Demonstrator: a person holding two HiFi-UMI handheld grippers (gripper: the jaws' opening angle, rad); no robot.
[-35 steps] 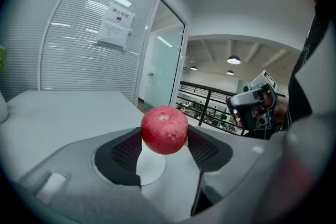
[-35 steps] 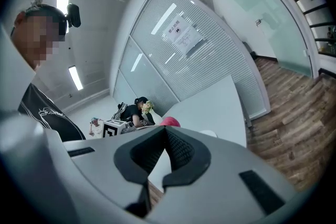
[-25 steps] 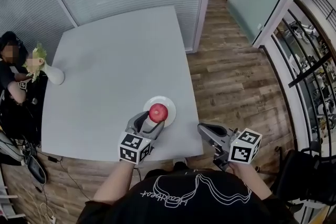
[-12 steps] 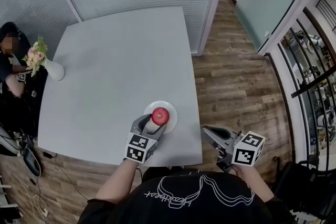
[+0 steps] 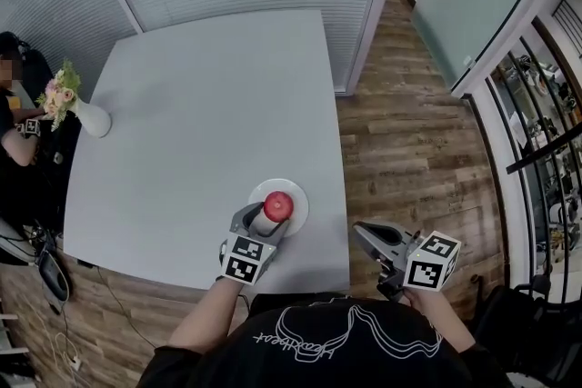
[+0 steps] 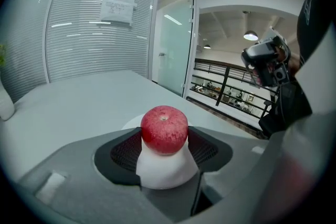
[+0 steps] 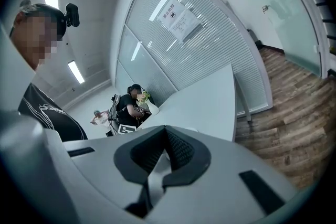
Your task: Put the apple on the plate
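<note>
A red apple point(image 5: 278, 205) sits between the jaws of my left gripper point(image 5: 270, 215), directly over the small white plate point(image 5: 296, 192) near the table's front edge. In the left gripper view the apple point(image 6: 164, 129) fills the gap between the two black pads point(image 6: 126, 152), which press on its sides, and the plate point(image 6: 131, 122) shows just behind it. I cannot tell whether the apple rests on the plate. My right gripper point(image 5: 361, 233) hangs off the table's right front corner over the floor. Its pads point(image 7: 176, 147) meet with nothing between them.
The grey table point(image 5: 200, 104) carries a white vase with flowers point(image 5: 89, 117) at its left edge, where a person point(image 5: 13, 136) sits. Glass walls with blinds stand behind the table. Wooden floor point(image 5: 409, 150) lies to the right.
My left gripper has sunk with the apple toward the plate. The right gripper has drifted a little lower at the table's corner.
</note>
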